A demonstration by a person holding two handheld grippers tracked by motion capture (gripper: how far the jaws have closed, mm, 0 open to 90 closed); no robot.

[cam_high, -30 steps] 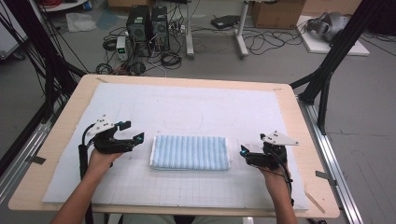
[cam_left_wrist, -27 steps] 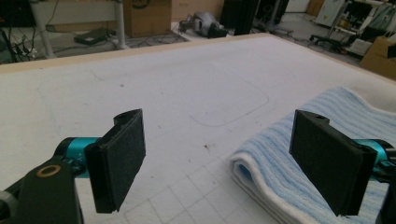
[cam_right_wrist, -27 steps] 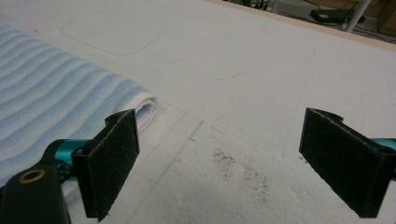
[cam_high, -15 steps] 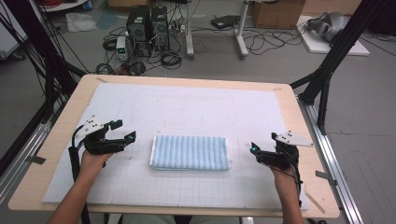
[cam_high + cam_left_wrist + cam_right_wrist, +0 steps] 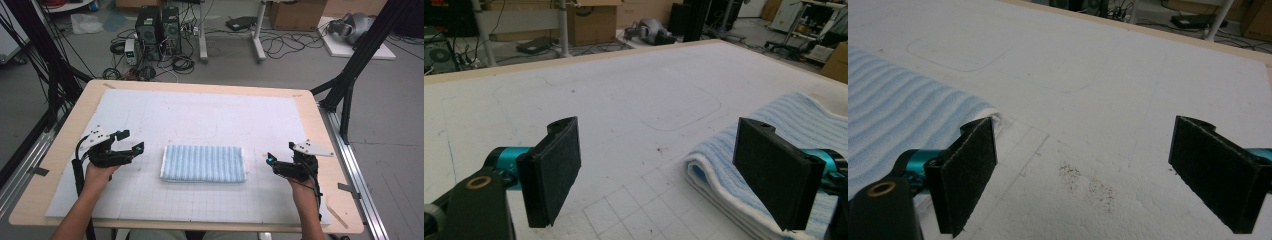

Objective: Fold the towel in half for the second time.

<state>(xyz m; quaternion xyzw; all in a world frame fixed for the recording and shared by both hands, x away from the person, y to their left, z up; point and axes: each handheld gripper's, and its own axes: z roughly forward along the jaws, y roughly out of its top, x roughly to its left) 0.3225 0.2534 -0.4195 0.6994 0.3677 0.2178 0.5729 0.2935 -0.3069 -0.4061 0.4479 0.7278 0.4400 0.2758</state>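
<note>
Between the left gripper [image 5: 131, 140] and the right gripper [image 5: 270, 159], a folded blue striped towel [image 5: 203, 163] is lying flat on the white mat [image 5: 210, 115] covering the surface [image 5: 320, 125]. Both sets of fingers [image 5: 551, 172] are standing spread wide, grasping nothing. Each gripper is hovering just beside one short end of the towel, apparently not touching it, though height above the mat is hard to judge. Dark specks [image 5: 1088, 185] are showing on the mat near the right gripper.
</note>
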